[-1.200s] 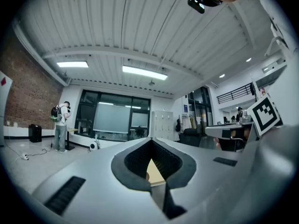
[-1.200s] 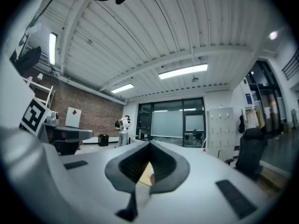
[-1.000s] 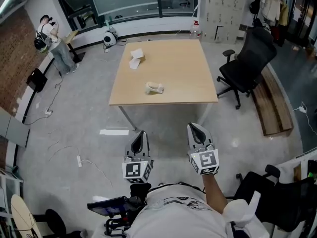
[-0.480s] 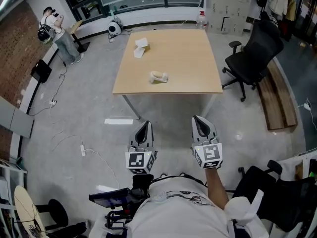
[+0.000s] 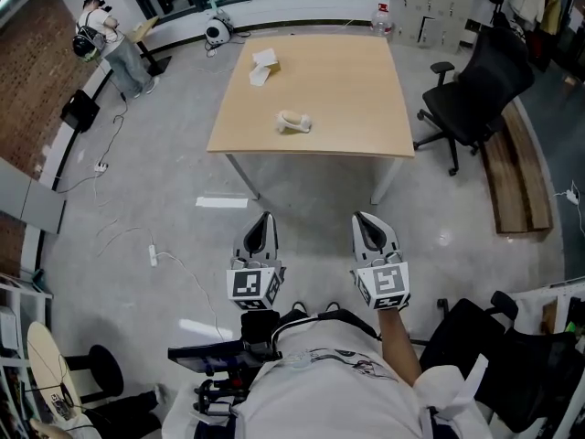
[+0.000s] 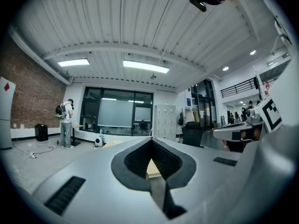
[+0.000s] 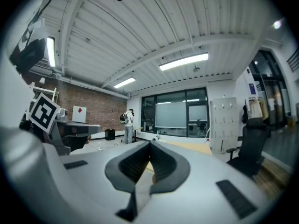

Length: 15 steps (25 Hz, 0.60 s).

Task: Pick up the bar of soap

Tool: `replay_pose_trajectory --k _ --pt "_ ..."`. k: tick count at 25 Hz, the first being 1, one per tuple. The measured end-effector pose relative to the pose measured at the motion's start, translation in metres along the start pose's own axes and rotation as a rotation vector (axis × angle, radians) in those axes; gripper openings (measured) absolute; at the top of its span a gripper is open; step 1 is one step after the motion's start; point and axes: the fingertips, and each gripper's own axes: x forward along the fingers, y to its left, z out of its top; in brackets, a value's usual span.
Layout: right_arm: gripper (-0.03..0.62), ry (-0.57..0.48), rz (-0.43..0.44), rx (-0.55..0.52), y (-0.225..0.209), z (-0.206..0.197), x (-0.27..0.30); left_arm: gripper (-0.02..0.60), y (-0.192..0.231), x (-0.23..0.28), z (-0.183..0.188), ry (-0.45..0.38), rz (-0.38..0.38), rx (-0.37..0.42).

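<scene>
Pale rounded soap bar [image 5: 293, 122], probably light and slippery, best pinched across its width; left gripper [image 5: 263, 219] and right gripper [image 5: 365, 220] fingers closed, empty.

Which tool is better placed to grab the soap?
Left, marginally: the pale soap bar on the wooden table sits nearer the left tool than the right tool. Both are shut, well short of it.

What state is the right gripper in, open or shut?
Shut: the right gripper has its jaws touching, nothing between them.
</scene>
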Motion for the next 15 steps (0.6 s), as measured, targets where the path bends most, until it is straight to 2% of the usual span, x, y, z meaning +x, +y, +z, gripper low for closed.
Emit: replay_pose_trajectory --k 7,15 --pt "0.003 0.035 0.024 0.044 -0.007 -0.022 -0.002 0.003 -0.015 -0.004 -0.020 0.042 0.012 0.008" --pt "0.003 0.055 0.047 0.050 -0.010 -0.028 0.046 0.003 0.012 0.033 -0.023 0.044 0.013 0.001"
